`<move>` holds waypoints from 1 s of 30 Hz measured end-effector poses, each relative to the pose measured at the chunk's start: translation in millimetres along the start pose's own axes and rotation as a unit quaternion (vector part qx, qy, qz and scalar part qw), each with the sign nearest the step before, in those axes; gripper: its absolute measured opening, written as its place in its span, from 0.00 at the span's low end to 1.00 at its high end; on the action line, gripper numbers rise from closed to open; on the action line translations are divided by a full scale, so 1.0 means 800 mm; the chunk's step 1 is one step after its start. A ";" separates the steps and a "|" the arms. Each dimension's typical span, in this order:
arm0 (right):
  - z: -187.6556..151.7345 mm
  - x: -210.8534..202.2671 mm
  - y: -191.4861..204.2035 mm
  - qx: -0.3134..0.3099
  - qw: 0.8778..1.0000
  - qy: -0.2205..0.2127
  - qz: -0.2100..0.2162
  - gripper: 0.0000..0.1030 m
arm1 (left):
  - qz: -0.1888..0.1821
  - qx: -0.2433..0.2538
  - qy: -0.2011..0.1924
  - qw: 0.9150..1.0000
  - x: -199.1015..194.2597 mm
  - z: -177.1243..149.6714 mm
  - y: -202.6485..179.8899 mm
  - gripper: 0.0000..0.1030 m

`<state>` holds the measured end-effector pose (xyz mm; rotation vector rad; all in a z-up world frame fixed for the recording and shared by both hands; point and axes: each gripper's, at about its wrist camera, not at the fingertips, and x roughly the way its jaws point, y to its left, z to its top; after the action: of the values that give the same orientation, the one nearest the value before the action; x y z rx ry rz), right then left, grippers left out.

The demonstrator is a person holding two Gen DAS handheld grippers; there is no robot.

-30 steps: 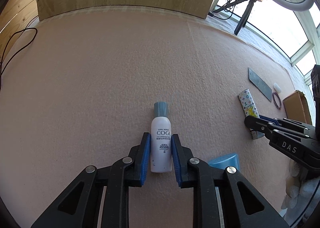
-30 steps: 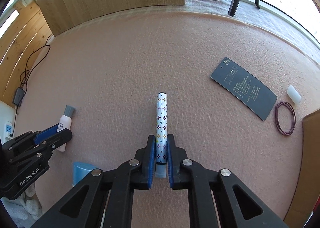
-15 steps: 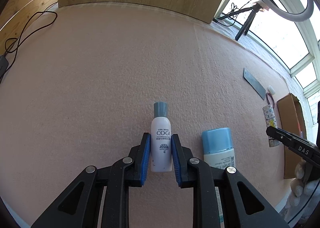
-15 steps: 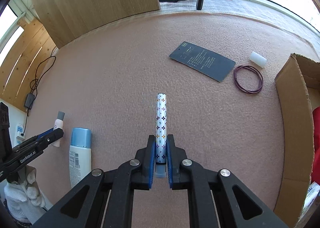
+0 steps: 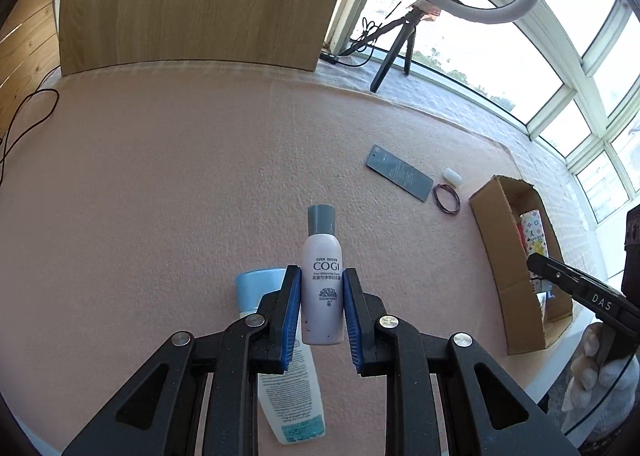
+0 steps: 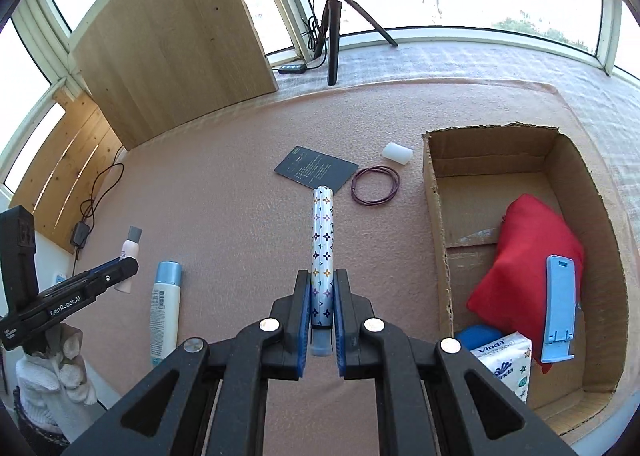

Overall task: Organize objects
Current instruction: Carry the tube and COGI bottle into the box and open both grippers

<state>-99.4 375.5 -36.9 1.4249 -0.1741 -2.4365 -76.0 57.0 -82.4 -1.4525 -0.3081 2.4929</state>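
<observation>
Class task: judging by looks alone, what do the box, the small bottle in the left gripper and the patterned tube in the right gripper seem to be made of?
Box: corrugated cardboard, matte brown, with ragged cut edges.
COGI bottle: probably plastic, smooth pale lilac-white with a soft sheen and a grey-blue cap.
Patterned tube: glossy silvery surface that catches the light, printed with coloured stars; metal or foil-wrapped plastic, hard to tell.

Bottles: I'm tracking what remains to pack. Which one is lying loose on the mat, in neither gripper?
The blue-capped bottle, lying flat and free. The COGI bottle sits in the left gripper.
</observation>
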 end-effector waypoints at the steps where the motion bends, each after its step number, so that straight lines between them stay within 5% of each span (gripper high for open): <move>1: -0.001 -0.007 -0.011 0.004 1.000 -0.005 -0.008 0.09 | -0.008 0.008 0.000 1.000 0.002 0.003 -0.016 0.22; 17: -0.034 -0.068 -0.154 0.065 0.995 -0.033 -0.073 0.09 | -0.105 0.142 0.030 0.984 0.077 0.007 -0.278 0.22; 27: -0.039 -0.075 -0.180 0.070 0.995 -0.037 -0.067 0.10 | -0.111 0.191 0.051 0.974 0.131 0.016 -0.363 0.22; 28: -0.039 -0.076 -0.179 0.070 0.995 -0.040 -0.065 0.12 | -0.117 0.193 0.055 0.973 0.135 0.017 -0.367 0.23; 30: -0.039 -0.076 -0.177 0.067 0.995 -0.036 -0.064 0.42 | -0.106 0.187 0.049 0.975 0.136 0.019 -0.368 0.53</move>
<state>-73.6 531.0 -39.0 1.4461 -0.2738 -2.6265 -112.3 369.4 -76.4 -1.3049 0.0270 2.1568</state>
